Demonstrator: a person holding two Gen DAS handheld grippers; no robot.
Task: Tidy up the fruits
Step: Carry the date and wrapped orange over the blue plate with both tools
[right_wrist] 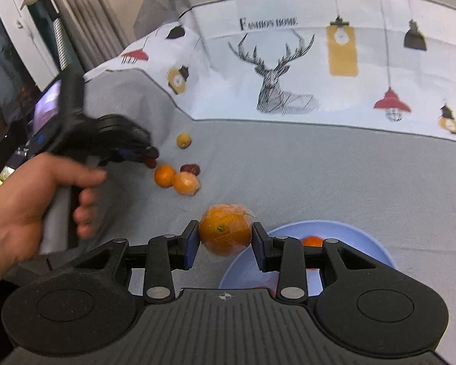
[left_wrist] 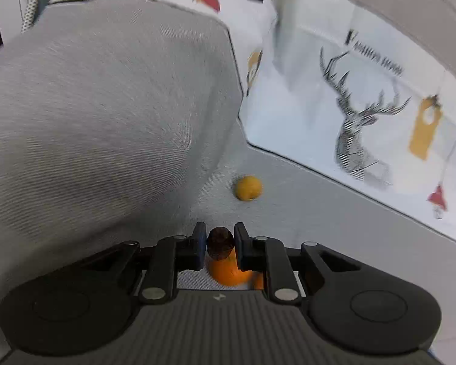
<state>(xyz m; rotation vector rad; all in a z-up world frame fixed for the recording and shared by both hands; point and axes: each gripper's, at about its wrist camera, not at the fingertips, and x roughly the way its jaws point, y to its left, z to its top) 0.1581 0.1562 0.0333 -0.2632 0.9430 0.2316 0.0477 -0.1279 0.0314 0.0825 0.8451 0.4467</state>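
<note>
Bed (right_wrist: 288, 167) with the grey cover is where everything sits, and the blue bowl (right_wrist: 377, 243) is my landmark. Bowl has a couple of orange fruits in it already, so maybe a third done. Right gripper (right_wrist: 225, 237) fingers are clamped on a wrapped orange (right_wrist: 225, 231) right at the bowl's rim. Further from the bowl, left gripper (left_wrist: 220, 243) fingers are nearly closed on a dark date (left_wrist: 220, 241), above two mandarins (right_wrist: 176, 179), another date and a small yellow fruit (right_wrist: 184, 140) left to collect.

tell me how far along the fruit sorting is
Done: at least one small orange fruit lies in the blue bowl. In hand: the right gripper holds a wrapped orange; the left gripper holds a dark fruit. Left: two oranges, a dark fruit and a yellow fruit.
</note>
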